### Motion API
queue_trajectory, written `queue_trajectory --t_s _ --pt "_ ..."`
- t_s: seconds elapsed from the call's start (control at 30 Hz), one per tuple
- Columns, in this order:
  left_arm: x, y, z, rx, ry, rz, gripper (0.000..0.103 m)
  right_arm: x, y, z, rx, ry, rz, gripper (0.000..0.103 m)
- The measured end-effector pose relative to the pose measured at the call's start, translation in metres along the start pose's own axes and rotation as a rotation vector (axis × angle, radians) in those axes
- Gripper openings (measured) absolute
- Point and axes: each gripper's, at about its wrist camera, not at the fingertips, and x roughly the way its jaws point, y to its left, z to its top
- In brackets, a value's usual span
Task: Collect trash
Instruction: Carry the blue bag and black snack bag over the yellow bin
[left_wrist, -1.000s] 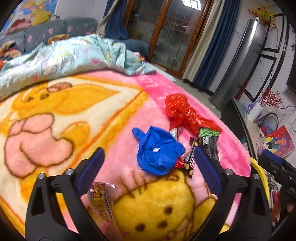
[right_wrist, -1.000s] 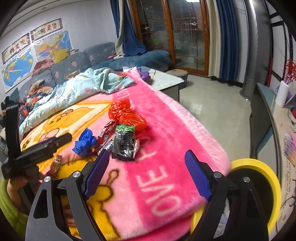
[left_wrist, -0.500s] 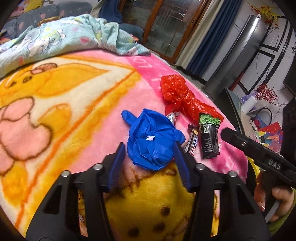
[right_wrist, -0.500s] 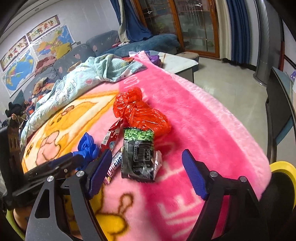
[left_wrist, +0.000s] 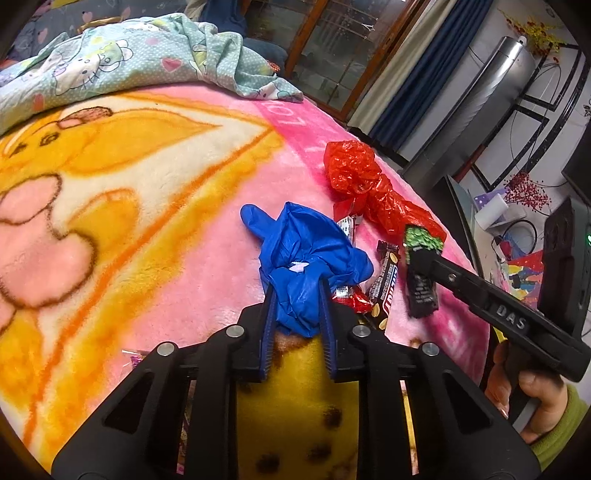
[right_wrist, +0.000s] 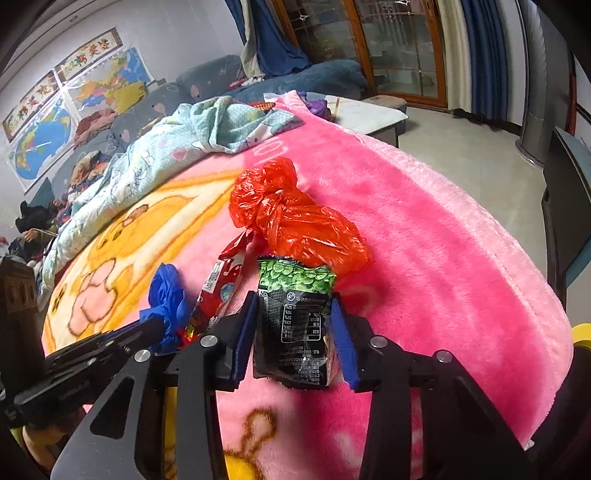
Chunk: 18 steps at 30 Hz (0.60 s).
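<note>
Left gripper (left_wrist: 295, 291): fingers closing, pinching the crumpled blue glove (left_wrist: 306, 266) at its near edge, ready for lifting off the pink blanket (left_wrist: 207, 258).
Right gripper (right_wrist: 293, 314): fingers closing on both sides of the black-green snack packet (right_wrist: 295, 314), touching.
Red bag (right_wrist: 291, 218): beyond, untouched.
Right view only: yellow bin rim (right_wrist: 581, 332), probable destination.
Left view only: chocolate bar wrapper (left_wrist: 386, 284).

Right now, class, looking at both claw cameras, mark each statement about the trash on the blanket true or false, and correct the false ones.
1. The left claw is closing on the blue glove. True.
2. The black and green snack packet sits between the right claw's fingers. True.
3. The red plastic bag is in the right claw. False: it lies on the pink blanket beyond the packet.
4. The chocolate bar lies left of the glove. False: it lies to its right.
</note>
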Motion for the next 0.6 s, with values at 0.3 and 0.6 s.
queue_trajectory --t_s 0.3,0.6 --pt "-0.012 0.0 0.001 -0.001 -0.042 -0.021 0.009 -0.042 -0.022 -0.02 0.066 -0.021 0.041 0.032" --pt "-0.034 -0.006 0.005 0.001 -0.098 -0.047 0.008 -0.068 -0.051 -0.04 0.198 -0.006 0.115 0.031"
